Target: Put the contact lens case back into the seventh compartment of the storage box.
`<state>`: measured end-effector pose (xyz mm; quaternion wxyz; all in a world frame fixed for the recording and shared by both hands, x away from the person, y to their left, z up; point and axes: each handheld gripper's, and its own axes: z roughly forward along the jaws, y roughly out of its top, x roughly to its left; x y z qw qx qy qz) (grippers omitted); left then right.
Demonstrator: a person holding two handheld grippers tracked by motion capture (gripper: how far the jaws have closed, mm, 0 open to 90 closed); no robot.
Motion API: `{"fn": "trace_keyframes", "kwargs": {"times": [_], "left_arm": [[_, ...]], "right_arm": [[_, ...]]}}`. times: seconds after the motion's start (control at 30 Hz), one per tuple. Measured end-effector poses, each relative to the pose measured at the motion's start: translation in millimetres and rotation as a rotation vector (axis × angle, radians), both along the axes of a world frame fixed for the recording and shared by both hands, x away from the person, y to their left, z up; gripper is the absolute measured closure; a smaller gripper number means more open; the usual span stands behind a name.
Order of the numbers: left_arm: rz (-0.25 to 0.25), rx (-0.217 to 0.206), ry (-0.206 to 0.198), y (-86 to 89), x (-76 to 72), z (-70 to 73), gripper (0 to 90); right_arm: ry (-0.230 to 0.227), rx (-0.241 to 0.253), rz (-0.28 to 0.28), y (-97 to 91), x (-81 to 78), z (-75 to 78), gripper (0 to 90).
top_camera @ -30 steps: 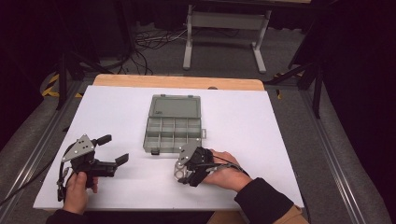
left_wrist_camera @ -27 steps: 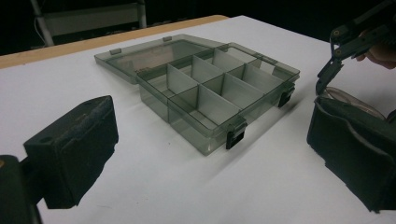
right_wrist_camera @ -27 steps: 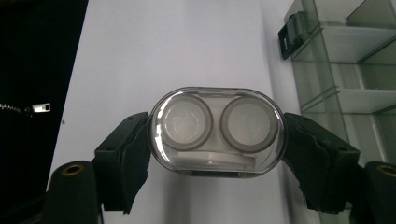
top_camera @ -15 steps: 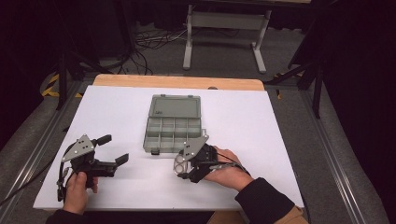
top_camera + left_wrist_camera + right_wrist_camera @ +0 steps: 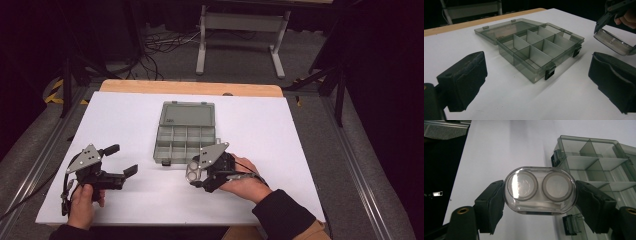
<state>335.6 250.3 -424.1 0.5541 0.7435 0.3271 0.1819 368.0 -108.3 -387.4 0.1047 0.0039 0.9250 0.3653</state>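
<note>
My right gripper (image 5: 540,202) stays clamped on the clear twin-well case (image 5: 540,190), barely shifted and now just off the open organizer box (image 5: 186,133), probably headed for a compartment, while my left gripper (image 5: 118,159) sits idle, jaws apart.

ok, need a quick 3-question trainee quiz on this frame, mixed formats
1. True or false: the organizer box on the table has its lid shut.
2. What does the right gripper hold? A) a screwdriver B) a clear oval case with two round wells C) nothing
3. Fill in: the jaws of the left gripper stand ____, with nothing between them.

Key: 1 false, the lid lies open behind the compartments; 2 B; 3 open.
</note>
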Motion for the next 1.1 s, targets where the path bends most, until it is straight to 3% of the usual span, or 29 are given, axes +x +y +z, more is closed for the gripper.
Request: {"fn": "trace_keyframes", "kwargs": {"times": [1.1], "left_arm": [[-0.001, 0.004, 0.001, 0.5, 0.1, 0.2, 2.8]], "right_arm": [[-0.047, 0.006, -0.065, -2.3, 30.4, 20.2, 26.6]]}}
